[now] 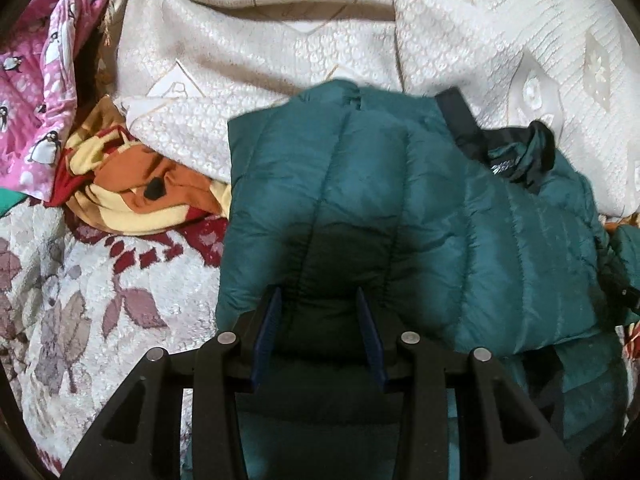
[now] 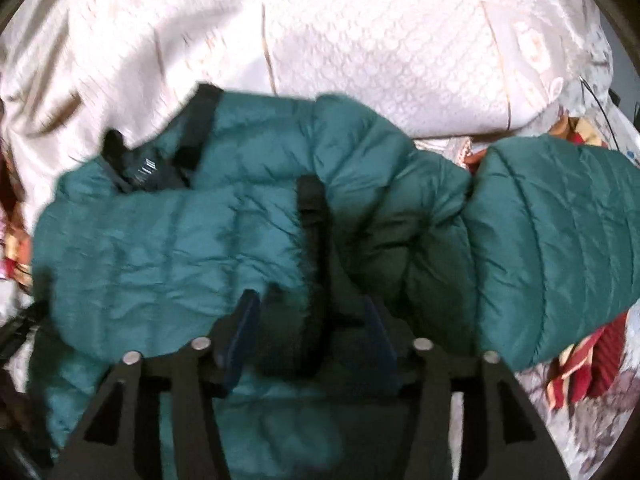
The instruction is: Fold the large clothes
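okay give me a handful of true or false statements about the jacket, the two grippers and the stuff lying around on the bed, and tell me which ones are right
1. The jacket is teal and quilted. True.
2. The left gripper is shut flat with no gap. False: its fingers stand apart, with jacket fabric between them.
3. A pink cloth with penguins lies at the upper left of the left wrist view. True.
4. The jacket rests on a bare wooden table. False: it lies on a cream textured bedspread.
5. In the right wrist view, a sleeve sticks out to the right. True.
6. The right gripper points away from the jacket. False: it points at the jacket, its fingers either side of a dark strip.
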`<action>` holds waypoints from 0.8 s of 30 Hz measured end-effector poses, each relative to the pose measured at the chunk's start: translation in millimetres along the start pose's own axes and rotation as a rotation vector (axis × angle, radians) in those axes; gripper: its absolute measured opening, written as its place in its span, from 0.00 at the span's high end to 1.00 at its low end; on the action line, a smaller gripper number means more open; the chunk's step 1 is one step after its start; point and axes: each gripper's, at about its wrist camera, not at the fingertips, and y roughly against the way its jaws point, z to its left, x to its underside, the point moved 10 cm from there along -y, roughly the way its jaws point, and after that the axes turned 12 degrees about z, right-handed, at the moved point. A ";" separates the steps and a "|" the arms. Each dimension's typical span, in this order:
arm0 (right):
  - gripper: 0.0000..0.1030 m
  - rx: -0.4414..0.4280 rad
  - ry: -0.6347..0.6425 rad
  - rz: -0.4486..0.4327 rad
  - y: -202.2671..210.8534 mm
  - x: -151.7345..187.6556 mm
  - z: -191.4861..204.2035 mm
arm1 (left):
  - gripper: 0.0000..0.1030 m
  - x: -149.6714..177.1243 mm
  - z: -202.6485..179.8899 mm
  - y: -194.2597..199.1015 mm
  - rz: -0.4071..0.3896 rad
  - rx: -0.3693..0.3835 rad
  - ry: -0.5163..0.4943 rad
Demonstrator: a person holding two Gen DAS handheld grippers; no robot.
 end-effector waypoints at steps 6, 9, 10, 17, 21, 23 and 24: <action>0.40 -0.103 0.103 -0.012 14.6 2.7 45.1 | 0.82 -11.5 -1.5 26.1 -0.087 0.011 0.018; 0.40 -0.093 0.153 0.007 4.0 0.8 58.1 | 0.82 -17.2 -4.5 24.2 -0.097 0.004 0.017; 0.40 -0.082 0.165 0.013 -2.1 3.0 59.6 | 0.82 -17.5 -5.7 22.4 -0.097 0.004 0.015; 0.39 -0.044 0.174 0.054 -43.6 0.6 66.8 | 0.82 -9.9 -8.5 -15.9 -0.037 -0.015 0.020; 0.37 -0.052 0.163 0.070 -58.2 0.3 67.4 | 0.81 -8.3 -7.3 -23.5 -0.030 0.003 0.031; 0.37 -0.044 0.169 0.067 -58.0 0.7 68.7 | 0.81 -7.7 -6.4 -27.1 -0.023 0.006 0.033; 0.37 -0.039 0.172 0.068 -56.6 0.7 69.3 | 0.81 -7.3 -6.0 -28.3 -0.020 0.006 0.034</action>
